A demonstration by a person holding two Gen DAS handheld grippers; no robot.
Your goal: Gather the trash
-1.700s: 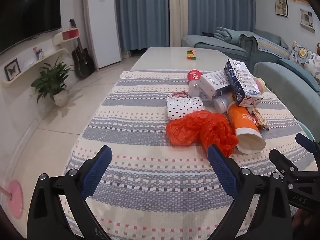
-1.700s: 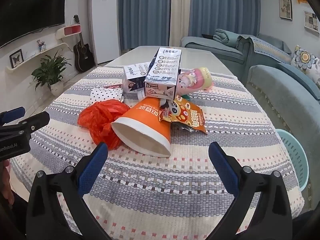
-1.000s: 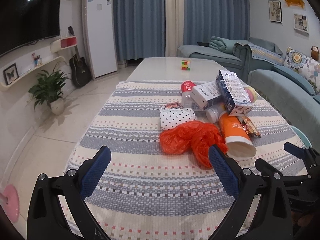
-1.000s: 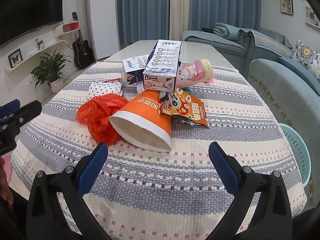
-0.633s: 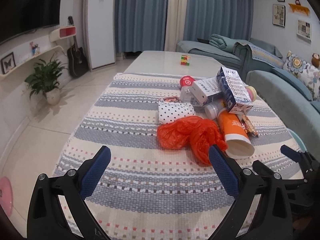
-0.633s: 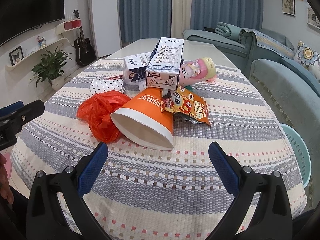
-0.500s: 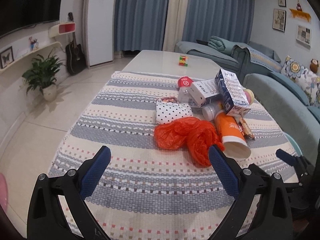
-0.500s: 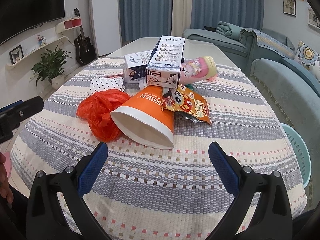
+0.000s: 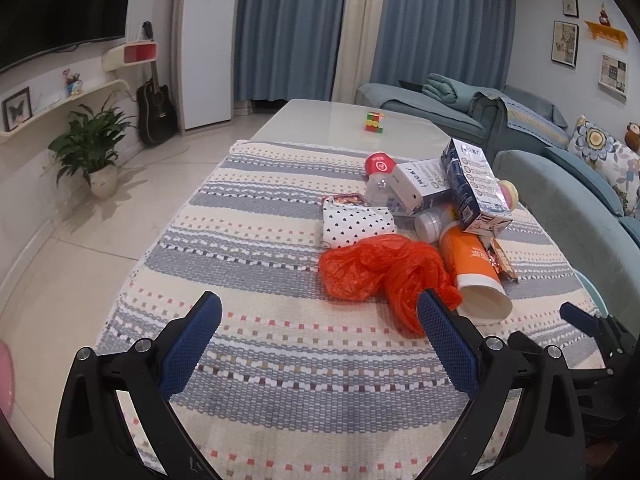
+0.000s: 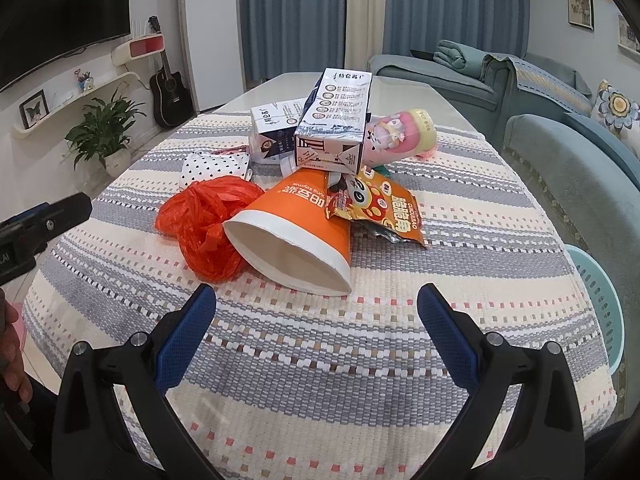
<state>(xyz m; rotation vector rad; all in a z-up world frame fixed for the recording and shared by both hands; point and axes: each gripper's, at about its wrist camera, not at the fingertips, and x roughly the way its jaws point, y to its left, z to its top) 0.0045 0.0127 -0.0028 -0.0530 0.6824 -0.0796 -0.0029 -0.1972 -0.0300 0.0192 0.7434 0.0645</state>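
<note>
Lying heaped: crumpled orange bag (image 10: 208, 224), tipped orange cup (image 10: 296, 236), cartons (image 10: 332, 120); both tongs (image 9: 318, 344) (image 10: 316, 336) wide, empty.

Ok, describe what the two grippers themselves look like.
The left gripper and the right gripper look alike: black plastic frames that fork into two jaws, each lined with a blue, mesh-textured pad and fixed with round silver bolts. In the right wrist view, white lettering shows on the left gripper's side. No cables show.
</note>
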